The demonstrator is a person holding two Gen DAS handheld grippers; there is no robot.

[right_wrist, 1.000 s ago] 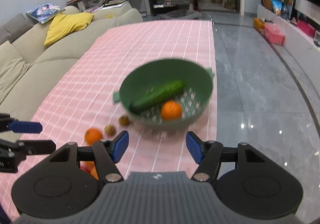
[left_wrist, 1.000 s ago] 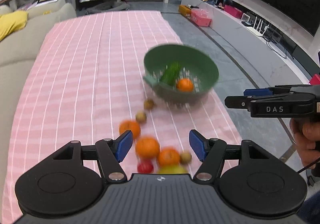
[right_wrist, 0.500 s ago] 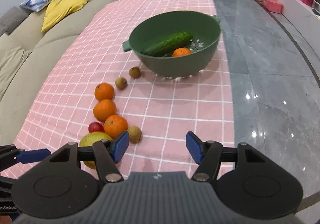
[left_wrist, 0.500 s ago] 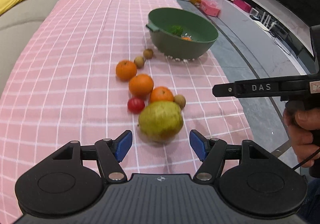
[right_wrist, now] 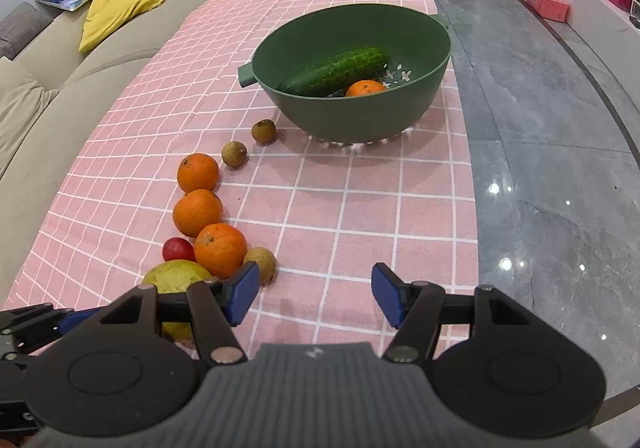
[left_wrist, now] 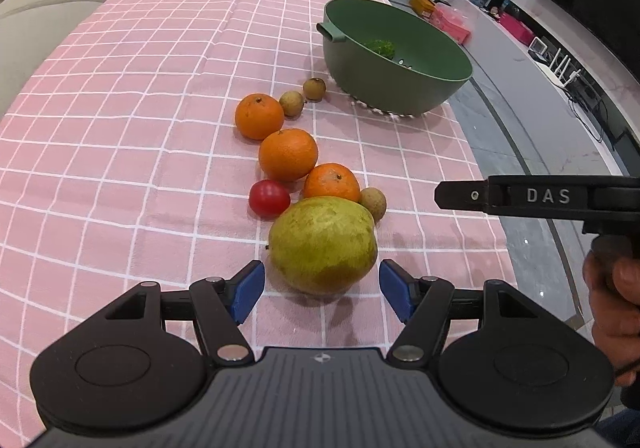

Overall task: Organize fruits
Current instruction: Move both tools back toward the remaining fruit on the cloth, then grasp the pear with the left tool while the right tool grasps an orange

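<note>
A yellow-green pear (left_wrist: 323, 244) lies on the pink checked cloth, just ahead of my left gripper (left_wrist: 321, 290). That gripper is open, its blue pads on either side of the pear's near end without touching it. Behind the pear sit a red tomato (left_wrist: 269, 198), three oranges (left_wrist: 331, 182) and small brown fruits (left_wrist: 373, 202) in a curved row. The green colander bowl (right_wrist: 360, 115) holds a cucumber (right_wrist: 334, 71) and an orange (right_wrist: 365, 88). My right gripper (right_wrist: 314, 294) is open over bare cloth, right of the row. It also shows from the side, right gripper (left_wrist: 440, 195).
The table's right edge drops to a grey tiled floor (right_wrist: 552, 151). A beige sofa (right_wrist: 48, 87) with a yellow cushion runs along the left side. A hand (left_wrist: 616, 288) holds the right tool at the right of the left wrist view.
Both grippers came down toward the cloth. The pear has come into full view and now lies between the left pads. The bowl has moved farther up the frames.
</note>
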